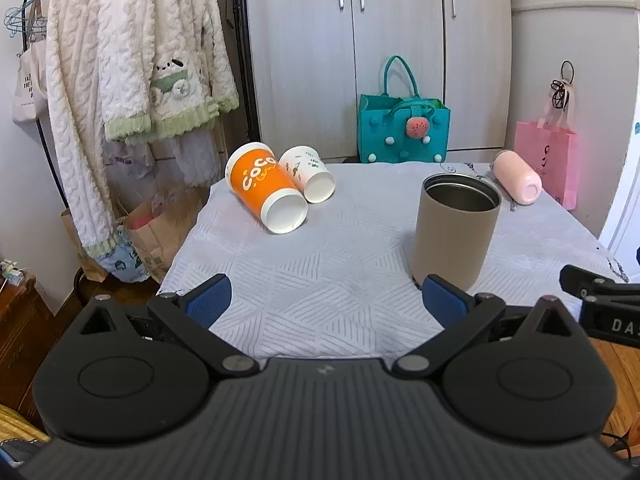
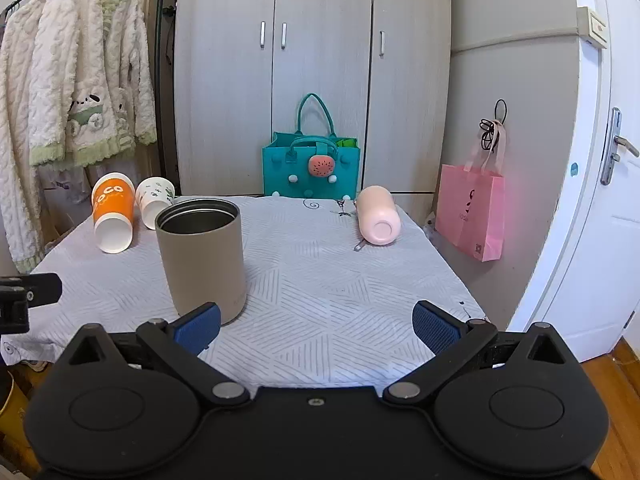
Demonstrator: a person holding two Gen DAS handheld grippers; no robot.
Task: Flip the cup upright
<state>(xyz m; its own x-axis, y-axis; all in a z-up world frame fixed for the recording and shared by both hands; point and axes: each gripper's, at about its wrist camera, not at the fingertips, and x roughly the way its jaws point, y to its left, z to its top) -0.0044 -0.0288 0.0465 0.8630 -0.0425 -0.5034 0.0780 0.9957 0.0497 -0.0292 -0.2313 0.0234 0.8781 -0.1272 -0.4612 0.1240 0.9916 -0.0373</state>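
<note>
A tan metal cup (image 1: 456,228) stands upright, mouth up, on the white-clothed table (image 1: 320,280); it also shows in the right wrist view (image 2: 202,256). An orange paper cup (image 1: 266,192) (image 2: 113,212), a white patterned paper cup (image 1: 308,174) (image 2: 154,200) and a pink bottle-like cup (image 1: 518,176) (image 2: 378,216) lie on their sides. My left gripper (image 1: 326,300) is open and empty at the table's near edge, left of the tan cup. My right gripper (image 2: 316,324) is open and empty, right of the tan cup.
A teal felt bag (image 1: 402,132) stands behind the table against grey wardrobe doors. A pink bag (image 2: 470,210) hangs on the right wall by a white door. Fleece clothes (image 1: 120,60) hang on a rack at the left, paper bags beneath.
</note>
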